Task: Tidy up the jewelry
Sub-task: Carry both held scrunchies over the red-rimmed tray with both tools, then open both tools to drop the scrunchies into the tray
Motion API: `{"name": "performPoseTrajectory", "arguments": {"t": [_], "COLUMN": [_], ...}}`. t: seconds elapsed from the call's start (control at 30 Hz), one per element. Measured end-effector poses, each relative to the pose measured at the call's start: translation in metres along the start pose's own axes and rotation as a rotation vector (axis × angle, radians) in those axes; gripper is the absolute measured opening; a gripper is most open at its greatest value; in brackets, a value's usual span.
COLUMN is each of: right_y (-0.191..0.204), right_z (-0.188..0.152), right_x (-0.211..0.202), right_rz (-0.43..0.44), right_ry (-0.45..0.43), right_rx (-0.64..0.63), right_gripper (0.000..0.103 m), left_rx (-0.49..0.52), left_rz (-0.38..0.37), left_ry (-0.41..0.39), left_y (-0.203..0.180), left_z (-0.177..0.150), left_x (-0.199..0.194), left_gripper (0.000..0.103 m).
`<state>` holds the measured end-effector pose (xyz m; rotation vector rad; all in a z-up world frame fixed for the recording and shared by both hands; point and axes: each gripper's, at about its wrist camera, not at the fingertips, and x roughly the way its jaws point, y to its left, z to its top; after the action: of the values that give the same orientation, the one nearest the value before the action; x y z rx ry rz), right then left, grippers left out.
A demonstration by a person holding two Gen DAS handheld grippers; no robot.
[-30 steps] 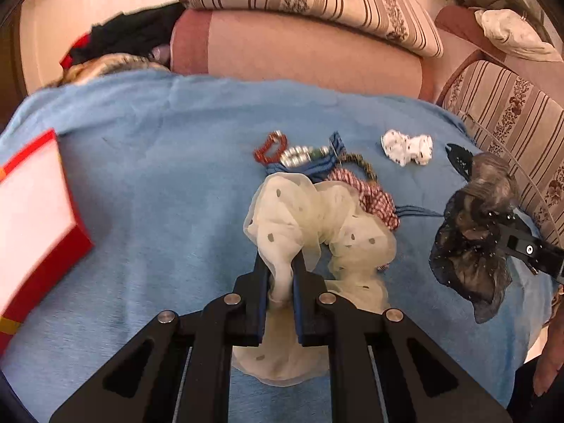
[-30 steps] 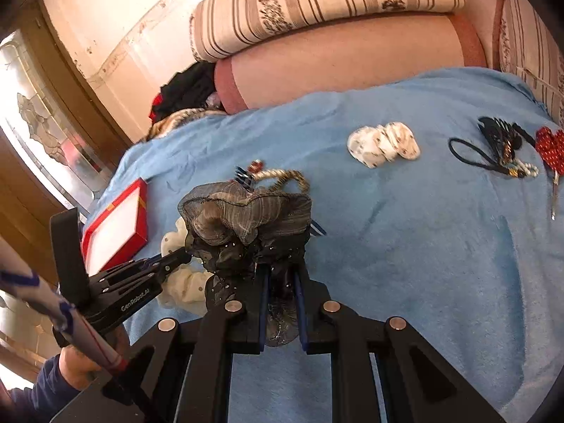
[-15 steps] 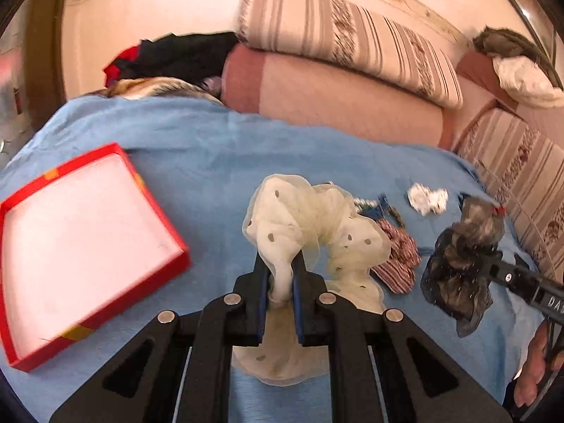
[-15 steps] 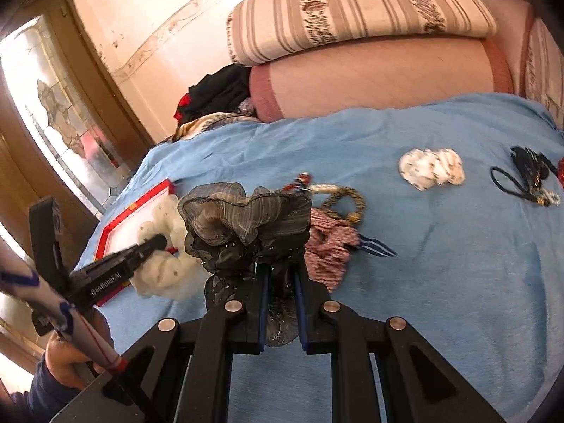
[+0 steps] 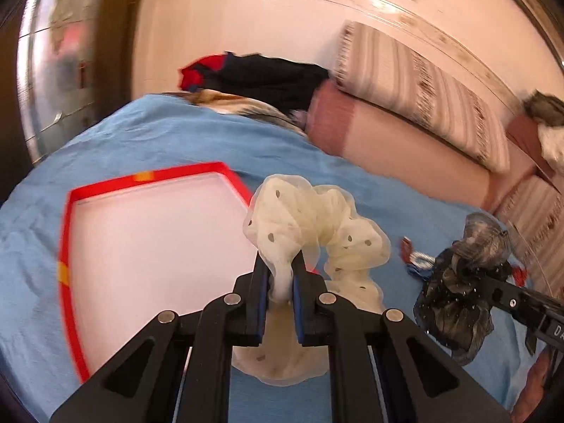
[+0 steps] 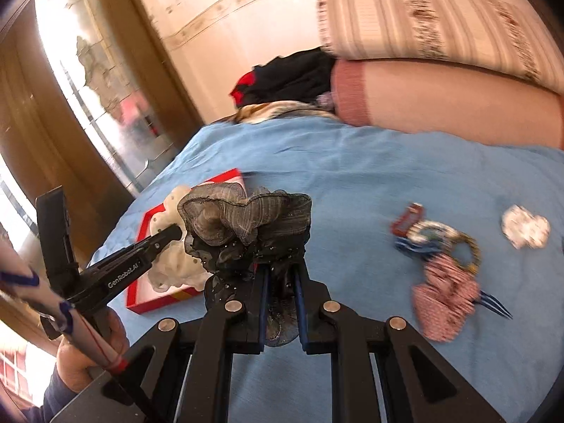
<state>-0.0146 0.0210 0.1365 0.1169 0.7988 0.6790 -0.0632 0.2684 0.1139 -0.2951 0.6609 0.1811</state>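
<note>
Visibly, red tray (image 5: 68, 225) holds nothing.

We look from just behind each gripper, forward along its fingers and angled down at the blue blanket (image 5: 183, 141). Our left wrist view faces the red tray (image 5: 68, 246), close ahead and left of its jaws, with the right gripper (image 5: 469, 275) to their right. Our right wrist view sees the left gripper (image 6: 172, 232) to the left of its jaws. Both views share tray, blanket and striped cushion (image 6: 440, 21).
</note>
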Motion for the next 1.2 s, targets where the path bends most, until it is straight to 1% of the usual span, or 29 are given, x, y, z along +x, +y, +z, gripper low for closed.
{"name": "performPoseTrajectory", "arguments": {"t": [0.1, 0.2, 0.23, 0.4, 0.57, 0.7, 0.97, 1.13, 1.17, 1.2], "right_y": [0.023, 0.045, 0.053, 0.085, 0.095, 0.105, 0.111, 0.11, 0.111, 0.111], "right_z": [0.012, 0.025, 0.03, 0.048, 0.064, 0.078, 0.092, 0.094, 0.094, 0.095], "right_x": [0.023, 0.048, 0.058, 0.113, 0.162, 0.195, 0.257, 0.285, 0.289, 0.292], "right_rz": [0.023, 0.039, 0.049, 0.046, 0.025, 0.011, -0.001, -0.004, -0.006, -0.008], "right_ry": [0.024, 0.047, 0.054, 0.096, 0.147, 0.167, 0.223, 0.256, 0.258, 0.258], "right_rx": [-0.026, -0.051, -0.061, -0.121, -0.132, -0.148, -0.119, -0.098, -0.098, -0.1], "right_gripper": [0.014, 0.014, 0.014, 0.014, 0.014, 0.014, 0.014, 0.015, 0.015, 0.019], "left_rx": [-0.056, -0.093, -0.121, -0.191, -0.238, -0.249, -0.297, -0.286, -0.285, -0.283], "left_rz": [0.044, 0.12, 0.143, 0.171, 0.215, 0.248, 0.26, 0.27, 0.272, 0.279], "left_ry": [-0.004, -0.025, -0.023, 0.01, 0.031, 0.048, 0.072, 0.091, 0.092, 0.093], "left_y": [0.033, 0.061, 0.074, 0.111, 0.144, 0.157, 0.177, 0.176, 0.175, 0.175], "left_z": [0.011, 0.02, 0.023, 0.032, 0.039, 0.04, 0.042, 0.043, 0.043, 0.043], "left_x": [0.001, 0.002, 0.005, 0.023, 0.038, 0.05, 0.068, 0.079, 0.08, 0.082], "left_gripper": [0.012, 0.012, 0.012, 0.012, 0.012, 0.012, 0.012, 0.012, 0.013, 0.013]}}
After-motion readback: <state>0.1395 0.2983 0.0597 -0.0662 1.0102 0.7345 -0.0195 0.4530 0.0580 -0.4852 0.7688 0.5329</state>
